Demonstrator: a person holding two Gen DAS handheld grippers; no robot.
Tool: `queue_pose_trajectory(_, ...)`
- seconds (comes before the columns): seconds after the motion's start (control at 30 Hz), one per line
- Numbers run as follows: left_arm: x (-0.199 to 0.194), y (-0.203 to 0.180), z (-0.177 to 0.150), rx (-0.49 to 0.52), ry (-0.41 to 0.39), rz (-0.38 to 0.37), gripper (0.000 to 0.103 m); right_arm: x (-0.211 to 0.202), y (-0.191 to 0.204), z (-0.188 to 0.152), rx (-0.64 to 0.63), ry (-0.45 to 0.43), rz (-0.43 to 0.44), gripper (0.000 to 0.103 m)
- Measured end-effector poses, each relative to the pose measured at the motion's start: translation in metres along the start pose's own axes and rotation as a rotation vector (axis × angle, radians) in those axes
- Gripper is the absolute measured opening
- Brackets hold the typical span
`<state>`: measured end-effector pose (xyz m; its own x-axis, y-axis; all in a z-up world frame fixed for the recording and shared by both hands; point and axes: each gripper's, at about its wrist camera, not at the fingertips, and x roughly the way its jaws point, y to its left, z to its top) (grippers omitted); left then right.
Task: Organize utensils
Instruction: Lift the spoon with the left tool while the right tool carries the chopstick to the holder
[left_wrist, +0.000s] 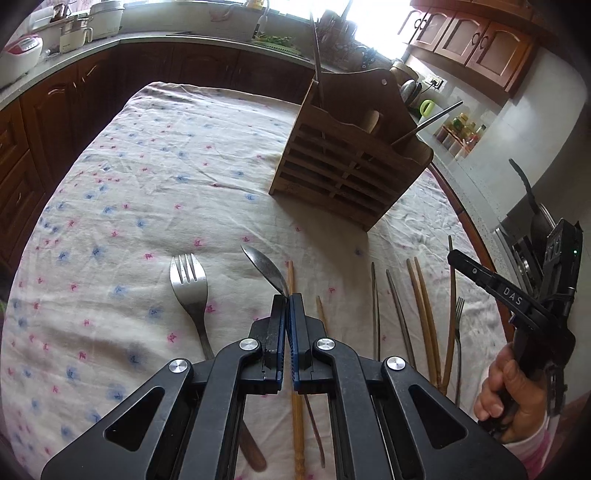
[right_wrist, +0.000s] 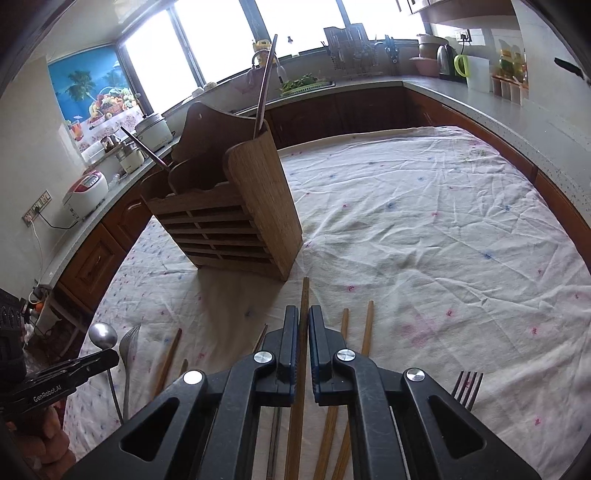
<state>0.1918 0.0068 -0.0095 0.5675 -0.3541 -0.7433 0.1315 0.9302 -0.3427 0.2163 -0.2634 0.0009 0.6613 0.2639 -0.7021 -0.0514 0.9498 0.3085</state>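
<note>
Kitchen counters curve around a table under a wrinkled flowered cloth (right_wrist: 424, 229), where a wooden caddy (left_wrist: 347, 166) stands with a few long handles poking out. On the near side of the caddy, the left gripper (left_wrist: 287, 299) is clamped on the neck of a metal spoon (left_wrist: 267, 268), its bowl tilted up off the cloth. A fork (left_wrist: 189, 284) lies left of the spoon. The right gripper (right_wrist: 303, 314) pinches one wooden chopstick (right_wrist: 304, 295); other chopsticks (left_wrist: 424, 306) lie loose beside it, in front of the caddy.
</note>
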Motion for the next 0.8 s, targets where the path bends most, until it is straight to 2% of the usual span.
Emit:
queue_pose_trajectory(0.33,-0.04,-0.009,0.001,0.023,-0.083,-0.03,0.002,-0.056,0.014,0.006,0.003,-0.094,0.069,0.005)
queue_pose_trajectory(0.8,-0.079,-0.013,0.009,0.03,-0.175,-0.048,0.002,-0.112,0.021,0.022,0.005,-0.251,0.099,0.005)
